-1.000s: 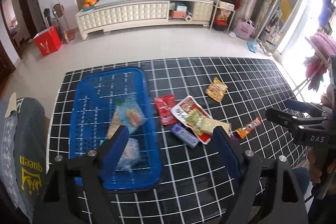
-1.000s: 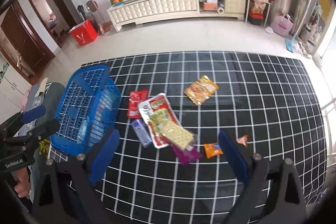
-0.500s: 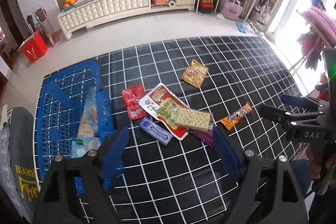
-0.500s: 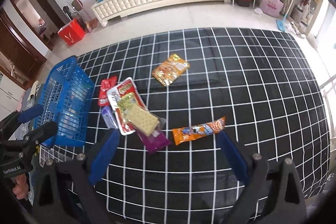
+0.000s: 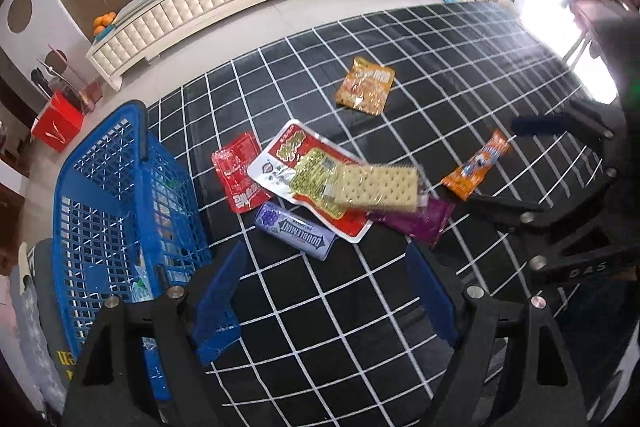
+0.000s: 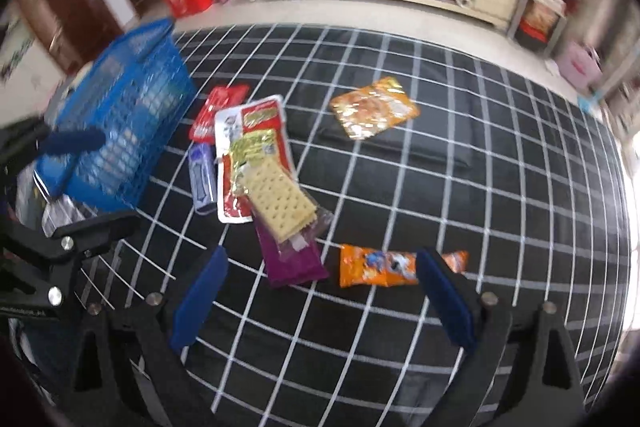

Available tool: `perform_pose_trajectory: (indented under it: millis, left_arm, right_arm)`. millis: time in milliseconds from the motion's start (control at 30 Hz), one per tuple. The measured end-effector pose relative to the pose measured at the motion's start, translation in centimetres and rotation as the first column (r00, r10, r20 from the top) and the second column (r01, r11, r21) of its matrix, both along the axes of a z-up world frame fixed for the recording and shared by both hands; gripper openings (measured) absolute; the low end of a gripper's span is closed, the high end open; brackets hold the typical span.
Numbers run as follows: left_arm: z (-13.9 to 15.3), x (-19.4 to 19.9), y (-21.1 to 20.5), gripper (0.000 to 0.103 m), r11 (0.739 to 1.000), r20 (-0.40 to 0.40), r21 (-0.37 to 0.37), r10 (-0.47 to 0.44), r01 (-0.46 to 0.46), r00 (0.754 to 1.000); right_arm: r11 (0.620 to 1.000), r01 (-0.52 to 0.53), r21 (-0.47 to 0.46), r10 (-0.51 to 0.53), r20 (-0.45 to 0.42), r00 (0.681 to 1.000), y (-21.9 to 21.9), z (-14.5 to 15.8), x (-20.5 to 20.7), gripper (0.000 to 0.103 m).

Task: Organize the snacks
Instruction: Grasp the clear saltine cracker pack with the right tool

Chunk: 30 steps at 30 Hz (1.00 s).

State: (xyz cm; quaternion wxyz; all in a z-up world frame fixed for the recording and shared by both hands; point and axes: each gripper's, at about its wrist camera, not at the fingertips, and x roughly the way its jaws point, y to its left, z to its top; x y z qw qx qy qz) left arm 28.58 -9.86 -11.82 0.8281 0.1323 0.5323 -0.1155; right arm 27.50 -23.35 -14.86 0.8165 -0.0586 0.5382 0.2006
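A blue basket [image 5: 120,203] [image 6: 120,131] with several packets inside stands at the left of a black grid-patterned cloth [image 5: 360,307]. Snacks lie loose beside it: a cracker pack [image 5: 378,187] [image 6: 280,199] on a red-and-white pouch [image 5: 280,163], a small red pouch [image 5: 238,175], a purple gum pack [image 5: 296,229], a purple wrapper [image 6: 292,263], a long orange wrapper [image 5: 478,165] [image 6: 384,265] and an orange chip bag [image 5: 366,91] [image 6: 374,107]. My left gripper [image 5: 326,279] hovers open near the gum pack. My right gripper [image 6: 320,303] is open above the purple and orange wrappers.
A cream low cabinet [image 5: 208,3] and shelves stand against the far wall across a pale floor. A red box [image 5: 58,125] sits on the floor at the left. Grey fabric [image 5: 32,327] lies beside the basket.
Both grippers have moved forward and down toward the pile of snacks. The left one swung right, away from over the basket. Both stay open.
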Motion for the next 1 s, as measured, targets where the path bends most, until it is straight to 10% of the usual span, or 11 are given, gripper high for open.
perform_pose_trajectory:
  millis: [233,1000]
  left_arm:
    - [-2.3,0.4,0.1,0.081,0.996,-0.023,0.086,-0.014,0.016,1.000]
    - [-2.3,0.7,0.4,0.081,0.998,-0.033,0.070,0.008,-0.006,0.999]
  right_arm:
    - [0.977,-0.197,-0.084,0.199,0.022,0.980,4.3,-3.1,2.1,0.095]
    - [0.975,-0.223,-0.006,0.222,-0.088,0.971,5.0,-7.4,4.1,0.054]
